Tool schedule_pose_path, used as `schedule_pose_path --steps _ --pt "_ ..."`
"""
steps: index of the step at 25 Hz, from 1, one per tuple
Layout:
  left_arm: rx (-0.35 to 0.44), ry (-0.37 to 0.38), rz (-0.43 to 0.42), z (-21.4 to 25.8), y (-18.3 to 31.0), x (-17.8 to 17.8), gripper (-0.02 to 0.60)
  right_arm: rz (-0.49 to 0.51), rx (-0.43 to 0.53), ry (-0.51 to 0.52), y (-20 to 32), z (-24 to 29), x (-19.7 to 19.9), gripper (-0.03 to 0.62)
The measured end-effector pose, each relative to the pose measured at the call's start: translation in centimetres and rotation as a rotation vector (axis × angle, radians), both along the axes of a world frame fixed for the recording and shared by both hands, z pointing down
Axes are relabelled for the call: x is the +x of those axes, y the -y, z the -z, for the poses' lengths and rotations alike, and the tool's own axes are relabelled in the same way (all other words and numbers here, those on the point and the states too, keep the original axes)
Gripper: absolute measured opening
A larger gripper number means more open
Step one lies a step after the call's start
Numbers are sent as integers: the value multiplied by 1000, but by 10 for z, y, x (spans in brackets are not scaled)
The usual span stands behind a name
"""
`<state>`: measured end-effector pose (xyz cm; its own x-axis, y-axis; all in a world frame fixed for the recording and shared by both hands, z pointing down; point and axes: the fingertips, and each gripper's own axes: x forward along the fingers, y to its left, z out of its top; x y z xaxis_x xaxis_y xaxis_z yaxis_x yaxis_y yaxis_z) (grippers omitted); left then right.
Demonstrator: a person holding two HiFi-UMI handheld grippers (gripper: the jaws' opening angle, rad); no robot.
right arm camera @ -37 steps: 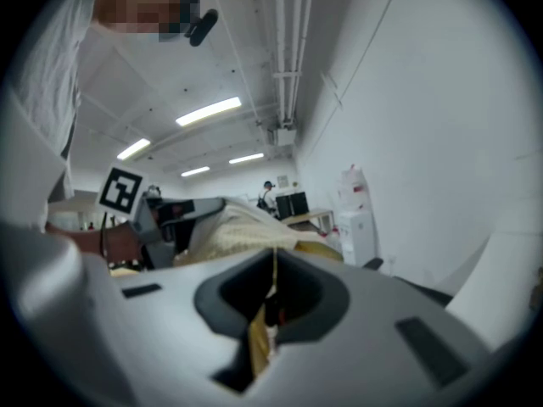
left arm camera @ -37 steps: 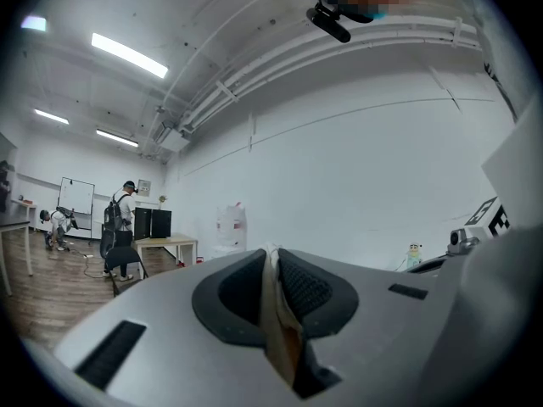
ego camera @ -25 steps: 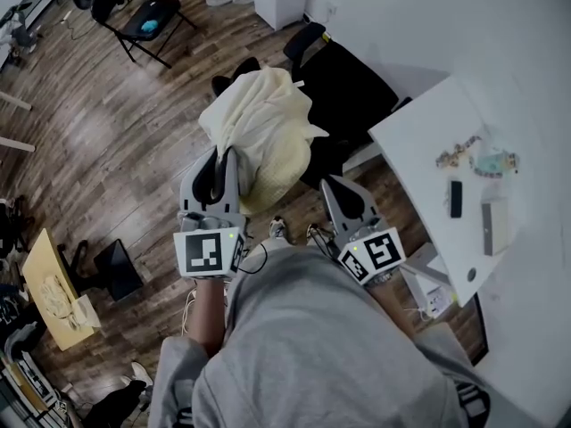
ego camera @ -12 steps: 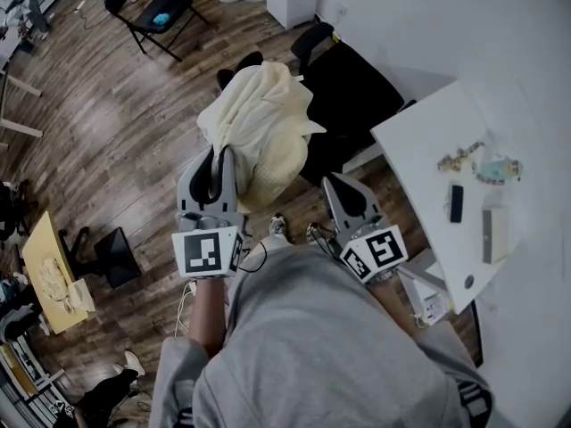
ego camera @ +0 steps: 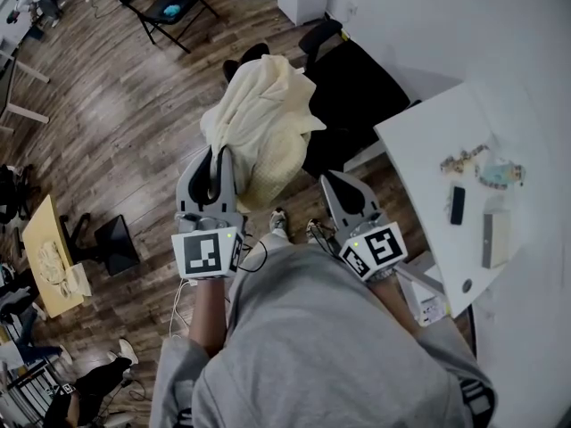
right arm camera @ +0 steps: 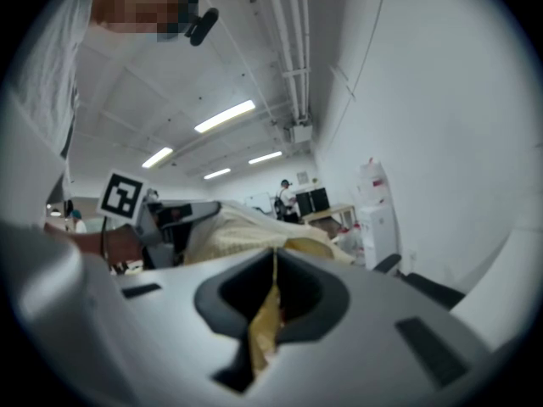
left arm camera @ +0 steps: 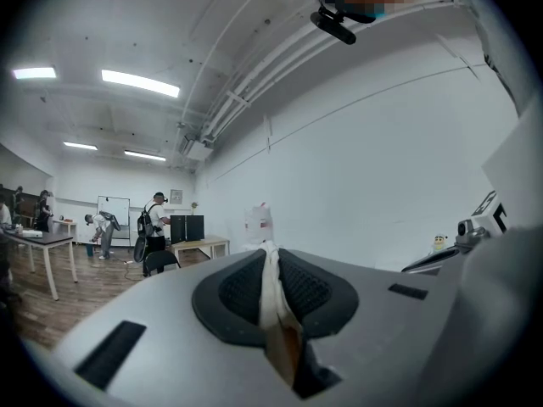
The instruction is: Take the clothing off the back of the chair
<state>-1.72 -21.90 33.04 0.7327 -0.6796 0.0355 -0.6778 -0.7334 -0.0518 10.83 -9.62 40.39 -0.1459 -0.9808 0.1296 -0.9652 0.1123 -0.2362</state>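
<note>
left gripper [ego camera: 221, 154]: jaws nearly together, pinching a thin fold of the cream clothing [ego camera: 263, 119]. right gripper [ego camera: 330, 180]: jaws likewise closed on an edge of the same cloth. in the head view, the clothing bunches at twelve o'clock of the left gripper and eleven o'clock of the right, heaped over the black chair [ego camera: 357, 87].

Open wooden floor [ego camera: 116, 123] lay left of the black chair [ego camera: 357, 87], free for passage. On the right the white surface [ego camera: 428, 150] crowded close beside the chair, and a wall [ego camera: 428, 16] closed the far side.
</note>
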Motion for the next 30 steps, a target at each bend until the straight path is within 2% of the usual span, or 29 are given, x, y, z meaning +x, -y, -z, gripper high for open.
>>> schedule_pose_path --steps 9,30 --pt "5 23 48 -1 -10 -8 72 41 0 7 -4 0 0 35" --pt "7 18 185 -1 -50 -35 72 152 7 12 -25 0 -4 35"
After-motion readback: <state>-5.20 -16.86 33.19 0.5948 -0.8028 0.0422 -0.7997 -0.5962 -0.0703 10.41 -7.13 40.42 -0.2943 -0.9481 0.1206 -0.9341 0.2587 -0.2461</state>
